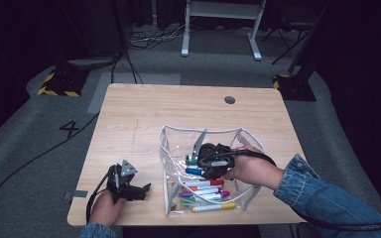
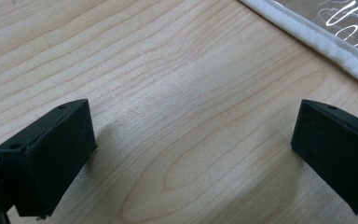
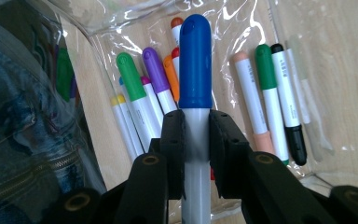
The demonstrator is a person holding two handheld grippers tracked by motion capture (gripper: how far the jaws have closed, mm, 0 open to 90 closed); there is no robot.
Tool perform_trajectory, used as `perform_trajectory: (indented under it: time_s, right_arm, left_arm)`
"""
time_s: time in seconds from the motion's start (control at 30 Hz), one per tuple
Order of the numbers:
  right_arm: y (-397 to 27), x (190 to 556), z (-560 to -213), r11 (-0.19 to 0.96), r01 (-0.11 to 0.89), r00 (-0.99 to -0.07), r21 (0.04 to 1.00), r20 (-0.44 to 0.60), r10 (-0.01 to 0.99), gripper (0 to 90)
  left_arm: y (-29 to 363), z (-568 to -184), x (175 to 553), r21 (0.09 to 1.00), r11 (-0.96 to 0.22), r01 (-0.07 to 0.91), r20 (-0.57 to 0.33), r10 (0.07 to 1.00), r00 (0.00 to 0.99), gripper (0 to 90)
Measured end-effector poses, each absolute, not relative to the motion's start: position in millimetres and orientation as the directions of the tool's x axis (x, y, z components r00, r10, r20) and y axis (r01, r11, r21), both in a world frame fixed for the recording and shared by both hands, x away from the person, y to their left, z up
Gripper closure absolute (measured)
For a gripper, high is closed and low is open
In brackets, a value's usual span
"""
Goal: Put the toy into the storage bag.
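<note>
clamping the right gripper (image 3: 196, 140) on the blue-capped marker (image 3: 195, 70) at its smooth barrel – light, stiff, apt to slip; left gripper (image 2: 191, 154) gapes empty.

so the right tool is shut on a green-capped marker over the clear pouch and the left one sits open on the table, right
Not quite: the marker in the right tool has a blue cap, not green, as the right gripper view shows. The rest holds: it is over the clear pouch, and the left tool sits open on the table.

Right gripper (image 1: 202, 163) clamped tight, left gripper (image 1: 138, 191) resting with jaws wide apart.
</note>
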State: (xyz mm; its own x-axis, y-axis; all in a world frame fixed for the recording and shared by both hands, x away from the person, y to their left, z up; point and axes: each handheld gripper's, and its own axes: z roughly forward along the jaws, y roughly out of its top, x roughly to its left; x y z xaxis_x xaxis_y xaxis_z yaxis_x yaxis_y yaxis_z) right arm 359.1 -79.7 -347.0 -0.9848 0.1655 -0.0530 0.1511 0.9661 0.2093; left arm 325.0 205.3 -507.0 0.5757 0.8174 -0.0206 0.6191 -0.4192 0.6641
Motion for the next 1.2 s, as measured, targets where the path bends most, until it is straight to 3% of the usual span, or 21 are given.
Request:
perform_trajectory:
  time_s: [0.6,0.67,0.73,0.83,1.2]
  right_arm:
    - [-57,363,-379,0.987,0.143,-0.989,0.075,-0.011,0.144,76.0]
    - [-56,364,-381,0.986,0.155,-0.988,0.061,-0.001,0.156,72.8]
    - [-56,365,-380,0.984,0.152,-0.988,0.088,0.001,0.152,61.2]
    - [-59,366,-372,0.978,0.165,-0.986,0.129,0.002,0.166,52.9]
    - [-95,368,-312,0.899,0.225,-0.969,0.375,-0.012,0.247,47.0]
  left_arm:
    - [205,-507,325,0.663,-0.420,0.620,-0.022,0.817,0.576,0.0]
    - [205,-507,325,0.663,-0.420,0.619,-0.021,0.817,0.577,0.0]
    - [205,-507,325,0.663,-0.420,0.620,-0.021,0.817,0.577,0.0]
    - [205,-507,325,0.663,-0.420,0.619,-0.021,0.817,0.577,0.0]
    - [205,-507,325,0.663,-0.421,0.619,-0.021,0.817,0.577,0.0]
